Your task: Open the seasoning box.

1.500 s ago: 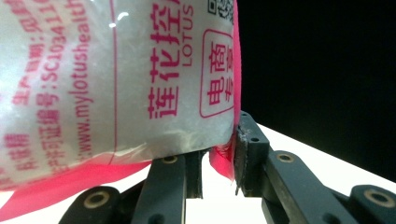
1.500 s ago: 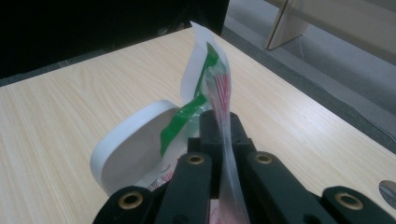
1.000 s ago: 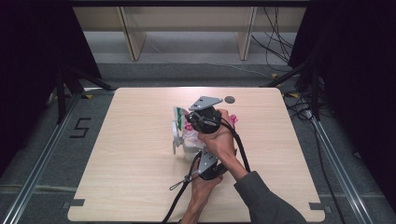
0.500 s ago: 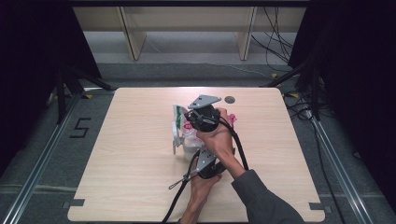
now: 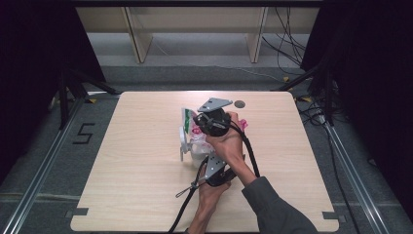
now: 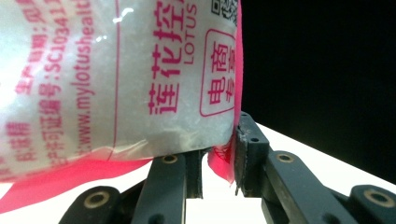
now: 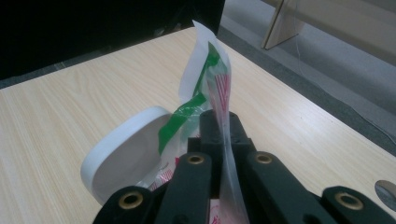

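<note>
A clear bag point(image 5: 188, 118) of white crystals with pink and green print stands over the middle of the table. My right gripper point(image 5: 198, 127) is shut on the bag's thin top edge point(image 7: 205, 79), which sticks up between its jaws point(image 7: 219, 122). From below, my left gripper point(image 5: 205, 155) is shut on the bag's lower corner point(image 6: 116, 84), with the pink bottom seam between its jaws point(image 6: 219, 150). A white round dish point(image 7: 126, 158) sits tilted just behind the bag, at the bag's left point(image 5: 183, 144) in the high view.
The wooden table point(image 5: 131, 161) has bare room left and right of the hands. A small dark round disc point(image 5: 239, 104) lies near the far edge. Metal rails point(image 5: 44, 170) run along both sides on the floor, and shelf legs point(image 5: 136, 39) stand beyond the table.
</note>
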A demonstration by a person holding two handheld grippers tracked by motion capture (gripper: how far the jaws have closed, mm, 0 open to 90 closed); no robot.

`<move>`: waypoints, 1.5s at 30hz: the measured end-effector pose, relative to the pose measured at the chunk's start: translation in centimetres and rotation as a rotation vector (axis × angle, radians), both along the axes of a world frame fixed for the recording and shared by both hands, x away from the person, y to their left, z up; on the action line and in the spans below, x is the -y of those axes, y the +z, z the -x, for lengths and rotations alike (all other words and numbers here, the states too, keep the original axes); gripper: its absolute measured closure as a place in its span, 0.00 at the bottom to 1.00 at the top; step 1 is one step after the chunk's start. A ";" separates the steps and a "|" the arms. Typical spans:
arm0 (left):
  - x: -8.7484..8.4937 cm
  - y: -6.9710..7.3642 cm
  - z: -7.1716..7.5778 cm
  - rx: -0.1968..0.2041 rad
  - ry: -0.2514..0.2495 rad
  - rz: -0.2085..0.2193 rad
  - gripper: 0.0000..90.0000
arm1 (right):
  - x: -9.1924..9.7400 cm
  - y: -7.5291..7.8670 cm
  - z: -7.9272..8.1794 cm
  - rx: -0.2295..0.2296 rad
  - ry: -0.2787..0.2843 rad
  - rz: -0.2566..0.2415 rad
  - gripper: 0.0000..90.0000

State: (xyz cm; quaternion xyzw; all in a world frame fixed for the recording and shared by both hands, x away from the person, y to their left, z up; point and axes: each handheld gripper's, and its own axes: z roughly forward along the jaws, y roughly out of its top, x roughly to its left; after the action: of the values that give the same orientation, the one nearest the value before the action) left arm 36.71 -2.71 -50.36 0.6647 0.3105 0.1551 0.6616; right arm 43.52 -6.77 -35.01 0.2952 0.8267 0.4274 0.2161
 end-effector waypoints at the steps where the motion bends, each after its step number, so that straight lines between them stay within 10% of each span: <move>1: 0.0 0.0 0.0 0.002 0.001 -0.001 0.83 | -0.1 -0.1 0.0 0.004 -0.001 -0.006 1.00; 45: -0.2 0.1 0.1 0.004 0.009 0.027 0.83 | -0.8 0.0 -0.2 0.000 0.029 0.027 1.00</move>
State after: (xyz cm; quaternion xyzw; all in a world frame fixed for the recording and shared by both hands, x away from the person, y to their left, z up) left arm 36.64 -2.51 -50.23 0.6540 0.3144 0.1552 0.6703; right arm 43.70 -5.99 -35.04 0.2804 0.8366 0.4193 0.2140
